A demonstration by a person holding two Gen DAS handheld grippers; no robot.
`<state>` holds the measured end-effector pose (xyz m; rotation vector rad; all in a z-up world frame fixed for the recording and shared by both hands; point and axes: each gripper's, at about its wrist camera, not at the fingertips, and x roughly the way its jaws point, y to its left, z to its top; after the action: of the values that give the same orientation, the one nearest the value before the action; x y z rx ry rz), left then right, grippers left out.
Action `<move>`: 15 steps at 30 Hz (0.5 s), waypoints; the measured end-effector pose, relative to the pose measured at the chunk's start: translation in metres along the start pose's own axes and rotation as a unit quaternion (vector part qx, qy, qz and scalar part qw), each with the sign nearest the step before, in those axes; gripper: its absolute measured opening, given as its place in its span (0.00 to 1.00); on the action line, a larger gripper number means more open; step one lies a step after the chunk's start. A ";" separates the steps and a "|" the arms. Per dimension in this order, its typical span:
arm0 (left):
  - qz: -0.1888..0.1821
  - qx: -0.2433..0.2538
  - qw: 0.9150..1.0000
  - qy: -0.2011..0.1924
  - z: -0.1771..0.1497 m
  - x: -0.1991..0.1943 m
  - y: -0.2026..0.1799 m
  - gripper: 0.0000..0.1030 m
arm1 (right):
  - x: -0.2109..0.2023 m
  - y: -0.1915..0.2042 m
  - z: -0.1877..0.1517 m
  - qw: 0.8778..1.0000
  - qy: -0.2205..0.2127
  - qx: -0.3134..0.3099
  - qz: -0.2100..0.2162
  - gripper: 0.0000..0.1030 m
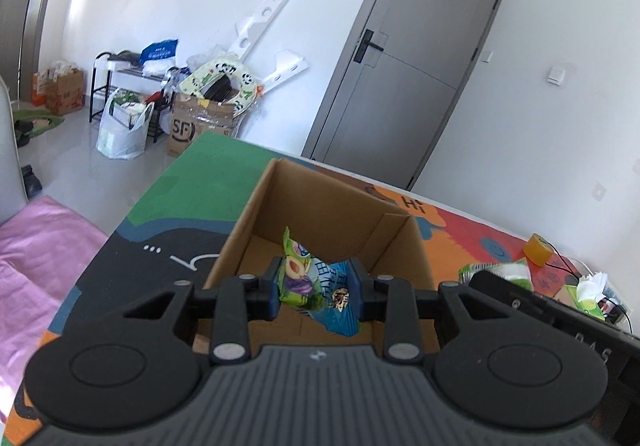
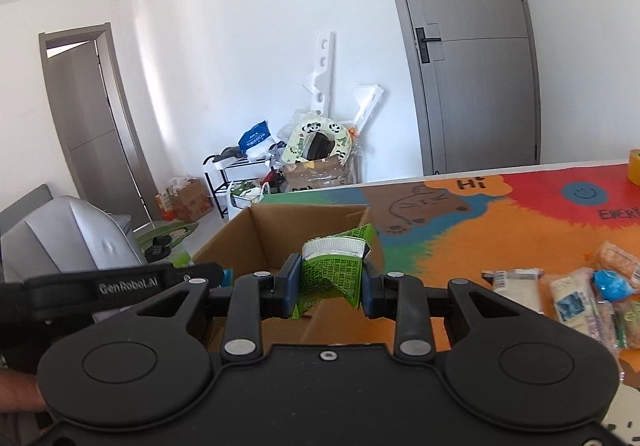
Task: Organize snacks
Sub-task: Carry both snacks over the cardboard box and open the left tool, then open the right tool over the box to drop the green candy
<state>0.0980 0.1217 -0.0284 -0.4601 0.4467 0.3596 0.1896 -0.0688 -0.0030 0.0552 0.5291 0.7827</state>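
An open cardboard box point(image 1: 320, 202) stands on the colourful table mat point(image 1: 168, 206). My left gripper point(image 1: 318, 292) is shut on a green and blue snack packet point(image 1: 316, 284), held over the box's near side. In the right wrist view my right gripper point(image 2: 330, 282) is shut on a crumpled green snack packet point(image 2: 334, 270), just above the near right corner of the same cardboard box point(image 2: 260, 230). The left gripper's black body point(image 2: 120, 286) shows at the left of that view. Several loose snack packets point(image 2: 576, 294) lie on the mat point(image 2: 480, 230) to the right.
A yellow tape roll point(image 1: 538, 248) and a tissue pack point(image 1: 592, 286) sit at the table's right end. Beyond the far edge are a grey door point(image 1: 404, 66), cardboard boxes and bags point(image 1: 200, 114) on the floor, and a pink cloth point(image 1: 36, 246) at the left.
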 end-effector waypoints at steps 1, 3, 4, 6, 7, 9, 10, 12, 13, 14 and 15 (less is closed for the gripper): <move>0.000 -0.001 1.000 0.001 0.001 0.001 0.002 0.31 | 0.002 0.000 0.001 1.000 0.000 0.003 0.004 0.30; -0.001 -0.008 1.000 0.003 0.003 0.002 0.007 0.31 | 0.004 0.001 0.000 1.000 0.001 0.007 0.010 0.30; -0.002 -0.010 1.000 0.004 0.003 0.002 0.008 0.31 | 0.005 0.002 0.000 1.000 0.002 0.007 0.012 0.30; -0.001 -0.011 1.000 0.003 0.005 0.003 0.012 0.31 | 0.006 0.004 0.000 1.000 0.004 0.011 0.017 0.30; 0.000 -0.011 1.000 0.002 0.005 0.002 0.013 0.31 | 0.008 0.005 0.001 1.000 0.006 0.012 0.018 0.30; 0.001 -0.011 1.000 0.002 0.004 0.000 0.013 0.31 | 0.012 0.009 0.002 1.000 0.008 0.014 0.023 0.30; 0.000 -0.012 1.000 0.003 0.004 0.000 0.014 0.31 | 0.014 0.012 0.002 1.000 0.009 0.013 0.025 0.30; 0.002 -0.012 1.000 0.002 0.003 0.001 0.014 0.32 | 0.017 0.016 0.002 0.999 0.012 0.009 0.029 0.30; 0.005 -0.012 1.000 0.004 0.004 0.001 0.015 0.32 | 0.019 0.019 0.002 0.999 0.013 0.008 0.030 0.30; 0.008 -0.014 1.000 0.004 0.004 0.000 0.015 0.32 | 0.021 0.021 0.002 0.999 0.015 0.007 0.029 0.30; 0.009 -0.017 1.000 0.001 0.005 -0.001 0.018 0.32 | 0.022 0.022 0.002 0.999 0.016 0.006 0.029 0.30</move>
<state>0.0911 0.1389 -0.0304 -0.4905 0.4483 0.3855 0.1890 -0.0375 -0.0057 0.0695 0.5655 0.8379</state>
